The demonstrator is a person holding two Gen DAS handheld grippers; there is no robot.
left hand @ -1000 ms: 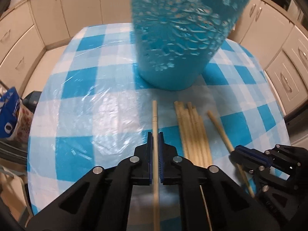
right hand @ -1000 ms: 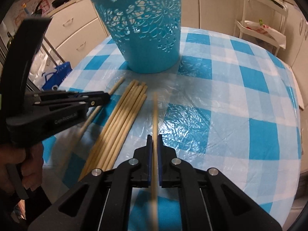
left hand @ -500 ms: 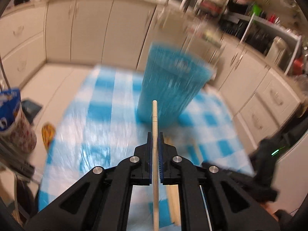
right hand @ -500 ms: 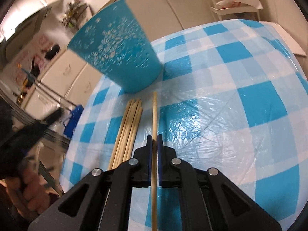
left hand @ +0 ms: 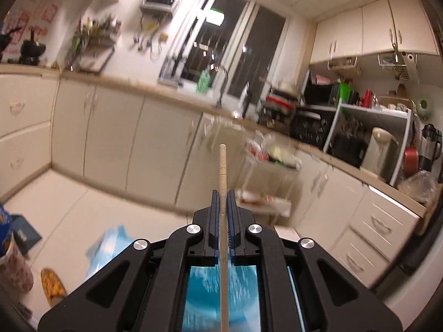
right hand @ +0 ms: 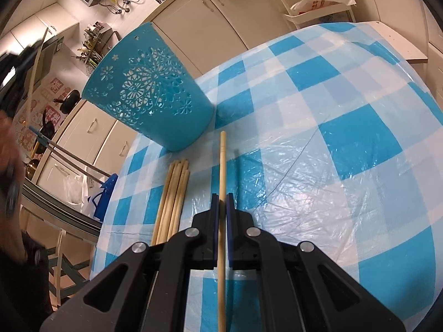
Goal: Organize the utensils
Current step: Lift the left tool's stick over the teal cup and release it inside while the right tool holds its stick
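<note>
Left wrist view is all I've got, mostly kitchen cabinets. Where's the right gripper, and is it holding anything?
Observer: The right gripper is shut on its own chopstick, low over the checked tablecloth.
Operator: Any chopsticks left on the table?
Observer: Yes, a bundle of chopsticks lies just left of the held one.
Operator: And the basket?
Observer: The blue basket stands beyond the bundle, its pierced side facing the right camera.
</note>
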